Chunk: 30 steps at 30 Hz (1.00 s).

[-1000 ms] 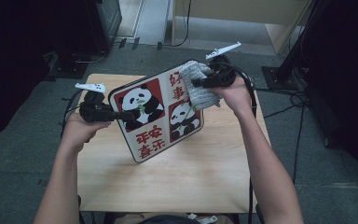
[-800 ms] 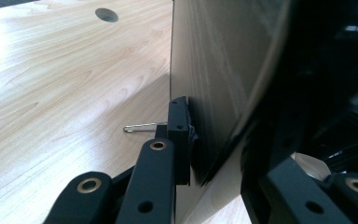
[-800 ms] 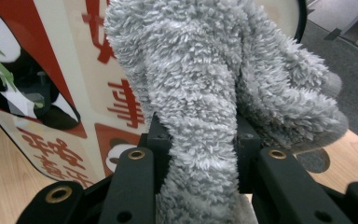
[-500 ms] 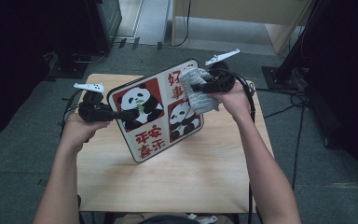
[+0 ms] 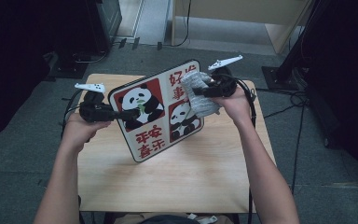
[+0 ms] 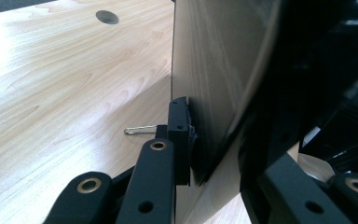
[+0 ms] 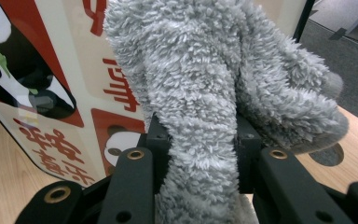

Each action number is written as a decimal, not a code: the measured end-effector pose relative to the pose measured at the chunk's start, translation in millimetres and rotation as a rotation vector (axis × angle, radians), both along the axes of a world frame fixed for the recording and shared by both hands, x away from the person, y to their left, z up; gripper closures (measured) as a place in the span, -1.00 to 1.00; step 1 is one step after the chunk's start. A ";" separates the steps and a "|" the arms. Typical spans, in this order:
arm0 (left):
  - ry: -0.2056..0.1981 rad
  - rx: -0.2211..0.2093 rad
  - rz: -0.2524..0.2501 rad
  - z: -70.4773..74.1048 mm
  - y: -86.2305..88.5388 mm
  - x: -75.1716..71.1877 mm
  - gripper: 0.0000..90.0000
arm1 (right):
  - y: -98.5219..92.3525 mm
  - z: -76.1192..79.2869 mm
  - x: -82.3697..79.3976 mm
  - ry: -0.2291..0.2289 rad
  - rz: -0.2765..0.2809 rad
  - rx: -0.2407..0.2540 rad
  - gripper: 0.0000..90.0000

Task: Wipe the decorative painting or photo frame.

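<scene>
On the left, the person's left tool [image 5: 121,113] is clamped on the edge of the panda board [image 5: 161,112], a flat panel printed with pandas and red characters. In the left gripper view the board [image 6: 214,70] runs edge-on between the jaws, one pad flat against its plain wooden back, and a small metal clip [image 6: 140,129] lies on the worktop [image 6: 51,93] just behind. The board is tipped up on its lower corner, its printed face turned up toward the person; I'd say it is held this way so the face is steady and open to the other hand, with the worktop [image 5: 177,177] taking part of the weight.

Moving right, the grey cloth [image 5: 201,93] lies against the upper right part of the printed face, over the red characters there. The right tool [image 5: 200,91] is closed tight on it: in the right gripper view the fluffy cloth [image 7: 200,93] is pinched between the two jaws and bunches out above them, touching the board [image 7: 56,93].

The work looks like wiping the board's face, and the cloth sits near the top right corner, so most of the picture seems yet to be covered. One hand steadies, the other rubs; if the left grip slackened, the board could slide on its corner.
</scene>
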State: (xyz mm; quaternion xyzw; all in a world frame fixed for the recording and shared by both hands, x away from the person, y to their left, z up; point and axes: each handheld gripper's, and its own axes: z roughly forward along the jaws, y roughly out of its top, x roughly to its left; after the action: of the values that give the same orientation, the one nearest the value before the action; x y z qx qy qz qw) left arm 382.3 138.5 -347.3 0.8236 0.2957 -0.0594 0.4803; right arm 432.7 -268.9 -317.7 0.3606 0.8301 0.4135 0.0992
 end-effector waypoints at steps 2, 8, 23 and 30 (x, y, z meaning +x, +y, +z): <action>0.000 0.000 0.002 0.2 -0.5 -0.2 0.75 | -0.5 -0.8 -0.6 0.005 -0.001 0.003 0.52; -0.002 0.004 0.007 0.9 -1.5 -0.9 0.76 | -2.9 -6.8 -2.7 0.007 -0.002 -0.001 0.52; -0.013 0.016 0.017 2.0 -2.3 -2.7 0.75 | -8.1 -26.1 -6.3 0.031 -0.003 0.016 0.52; -0.043 0.030 0.037 2.2 -3.4 -3.9 0.66 | -10.2 -35.2 -8.5 0.039 -0.004 0.013 0.52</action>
State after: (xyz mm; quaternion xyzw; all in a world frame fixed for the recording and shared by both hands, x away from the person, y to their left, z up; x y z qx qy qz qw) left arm 378.5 135.0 -345.2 0.8261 0.3015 -0.0282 0.4754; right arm 424.1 -279.2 -352.8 0.3707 0.8285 0.4116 0.0814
